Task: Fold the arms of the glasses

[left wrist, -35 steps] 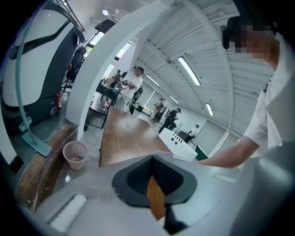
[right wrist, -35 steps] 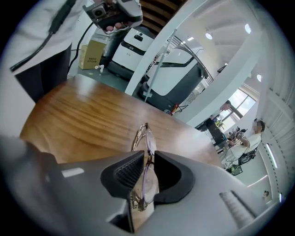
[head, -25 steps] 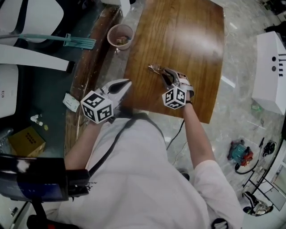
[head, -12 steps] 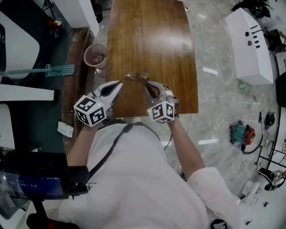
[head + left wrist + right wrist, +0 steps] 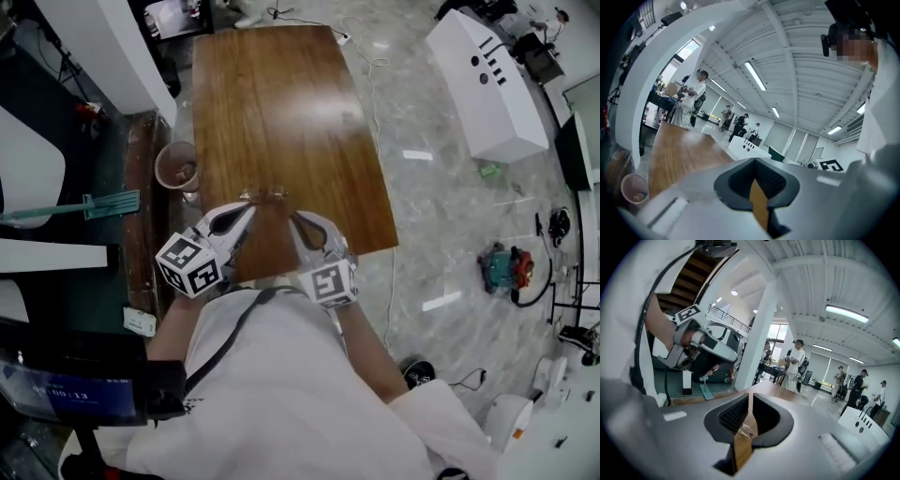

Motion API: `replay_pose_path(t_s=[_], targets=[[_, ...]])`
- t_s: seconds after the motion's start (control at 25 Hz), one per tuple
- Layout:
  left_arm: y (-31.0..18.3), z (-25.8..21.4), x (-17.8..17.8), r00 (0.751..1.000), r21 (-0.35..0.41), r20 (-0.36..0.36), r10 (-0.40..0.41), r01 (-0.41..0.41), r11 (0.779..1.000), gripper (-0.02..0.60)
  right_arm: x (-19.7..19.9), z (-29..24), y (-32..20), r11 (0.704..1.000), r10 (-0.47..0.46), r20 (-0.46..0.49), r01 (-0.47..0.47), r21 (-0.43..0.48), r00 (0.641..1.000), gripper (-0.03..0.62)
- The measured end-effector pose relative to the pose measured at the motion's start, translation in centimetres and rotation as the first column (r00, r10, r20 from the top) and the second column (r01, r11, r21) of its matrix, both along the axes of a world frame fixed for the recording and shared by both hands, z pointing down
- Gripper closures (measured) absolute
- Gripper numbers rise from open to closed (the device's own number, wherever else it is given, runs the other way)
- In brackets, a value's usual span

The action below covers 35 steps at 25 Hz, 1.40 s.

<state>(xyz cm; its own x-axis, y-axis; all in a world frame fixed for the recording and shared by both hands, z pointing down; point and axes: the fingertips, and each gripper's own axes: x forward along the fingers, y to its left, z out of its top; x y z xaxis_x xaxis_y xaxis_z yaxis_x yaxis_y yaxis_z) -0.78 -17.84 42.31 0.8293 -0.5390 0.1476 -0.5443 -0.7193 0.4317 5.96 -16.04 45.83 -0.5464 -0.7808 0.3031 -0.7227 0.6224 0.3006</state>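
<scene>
Glasses [image 5: 263, 195] hang pinched in the right tool [image 5: 293, 217] above the table [image 5: 272, 94].

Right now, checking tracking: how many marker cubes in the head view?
2. One cube on the left claw, by the table's near left corner; the other on the right claw gripping the glasses. None hidden.

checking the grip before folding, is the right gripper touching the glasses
Touching. In the right gripper view the right gripper has its jaws pinched on a thin metal part of the glasses.
</scene>
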Motion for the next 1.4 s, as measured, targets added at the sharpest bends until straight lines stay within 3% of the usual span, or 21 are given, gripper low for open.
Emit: replay_pose_path(t_s=[0.24,0.56,1.0,1.4], targets=[[1.2,-1.4,1.3,0.999,0.029,0.020,0.042,-0.042,0.999,0.575,1.1,-3.0,1.6,0.998,0.056,0.141,-0.054,-0.024,0.988,0.574],[2.3,-4.5,1.5,0.998,0.128,0.063,0.024,-0.032,0.991,0.575,2.1,-7.4,2.1,0.995,0.099,0.356,-0.088,-0.049,0.929,0.585],[2.4,-3.4,-1.6,0.996,0.131,0.080,-0.047,0.037,0.991,0.575,1.0,-7.0,1.1,0.995,0.085,0.410,-0.053,-0.089,0.908,0.585],[2.2,-3.4,-1.4,0.996,0.130,0.072,-0.050,0.040,0.991,0.575,1.4,-5.8,0.9,0.991,0.096,0.401,-0.051,-0.120,0.911,0.586]])
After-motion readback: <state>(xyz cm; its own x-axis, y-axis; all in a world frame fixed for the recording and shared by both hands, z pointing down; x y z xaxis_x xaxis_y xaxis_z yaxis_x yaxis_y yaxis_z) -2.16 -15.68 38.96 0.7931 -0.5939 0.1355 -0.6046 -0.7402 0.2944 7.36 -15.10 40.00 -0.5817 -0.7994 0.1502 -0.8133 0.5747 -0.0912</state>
